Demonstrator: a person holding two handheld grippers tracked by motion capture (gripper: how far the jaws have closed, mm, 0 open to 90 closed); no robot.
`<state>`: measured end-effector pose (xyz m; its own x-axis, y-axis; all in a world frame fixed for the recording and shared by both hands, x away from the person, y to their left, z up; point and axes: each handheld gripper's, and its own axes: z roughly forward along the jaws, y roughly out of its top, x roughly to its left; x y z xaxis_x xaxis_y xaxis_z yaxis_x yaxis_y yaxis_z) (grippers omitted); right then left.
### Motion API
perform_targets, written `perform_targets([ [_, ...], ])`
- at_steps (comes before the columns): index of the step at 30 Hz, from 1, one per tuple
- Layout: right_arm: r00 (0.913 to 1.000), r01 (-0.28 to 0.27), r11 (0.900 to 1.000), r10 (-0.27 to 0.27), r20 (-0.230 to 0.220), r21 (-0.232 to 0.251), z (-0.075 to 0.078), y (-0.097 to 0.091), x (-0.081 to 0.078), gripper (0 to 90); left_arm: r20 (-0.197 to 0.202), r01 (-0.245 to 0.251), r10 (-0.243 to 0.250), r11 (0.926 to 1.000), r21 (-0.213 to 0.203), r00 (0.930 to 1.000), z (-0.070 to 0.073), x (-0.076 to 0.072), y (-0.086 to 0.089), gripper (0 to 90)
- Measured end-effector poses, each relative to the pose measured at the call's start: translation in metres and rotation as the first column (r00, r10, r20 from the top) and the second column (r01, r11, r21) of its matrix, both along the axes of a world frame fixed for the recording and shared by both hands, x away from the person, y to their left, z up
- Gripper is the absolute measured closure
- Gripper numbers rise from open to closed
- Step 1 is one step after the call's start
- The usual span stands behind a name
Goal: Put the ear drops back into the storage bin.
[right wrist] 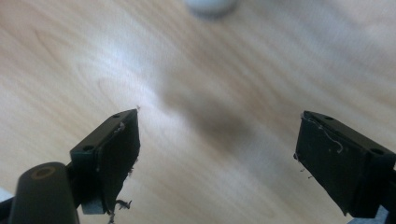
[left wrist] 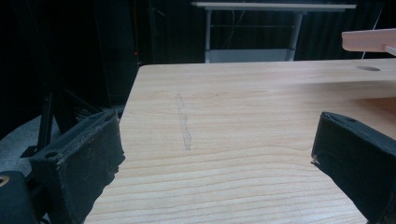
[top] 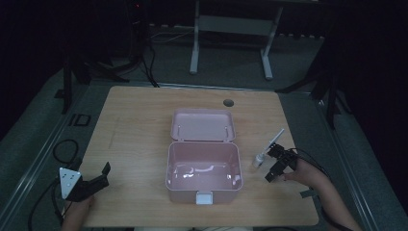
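At the bottom of the high view, a person's two hands hold black grippers at the near edge of a wooden table (top: 144,110). The left gripper (top: 98,175), lower left of the frame, rests spread wide with nothing between its jaws; its own view confirms the gap, with bare wood ahead. The right gripper (top: 275,163), right of centre, is likewise released and empty, its jaws standing well apart over the tabletop in its own view. Just beside it, toward the middle of the frame, stands a small white bottle (top: 259,160), with a thin white stick (top: 276,137) slanting up and away behind it.

Dead centre sits an open pink box (top: 203,185), its lid (top: 203,125) thrown back toward the far side, its interior apparently empty but for glare.

The step in hand looks like the approach to the bottle. The next move calls for bringing the open jaws around it squarely before closing.

The bottle is a blur at the top edge of the right gripper view (right wrist: 210,4). Whether the stick touches it is hard to tell. The room beyond lies in darkness.
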<state>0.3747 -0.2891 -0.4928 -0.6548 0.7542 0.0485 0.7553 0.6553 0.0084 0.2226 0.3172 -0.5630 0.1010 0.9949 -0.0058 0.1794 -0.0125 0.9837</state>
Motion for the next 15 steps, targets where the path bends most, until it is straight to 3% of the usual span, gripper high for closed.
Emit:
perform_targets([
  [7,0.9997,-0.005,1.0,0.005,0.025,0.004,0.007,0.013,0.015,13.9,-0.002,0.002,-0.002,1.0,0.003,1.0,0.0,0.0,0.0,2.0],
  [15,1.0,0.001,0.9997,-0.001,0.002,0.023,0.007,0.025,0.032,17.5,0.0,0.004,-0.004,1.0,0.001,1.0,0.0,0.0,0.0,2.0],
])
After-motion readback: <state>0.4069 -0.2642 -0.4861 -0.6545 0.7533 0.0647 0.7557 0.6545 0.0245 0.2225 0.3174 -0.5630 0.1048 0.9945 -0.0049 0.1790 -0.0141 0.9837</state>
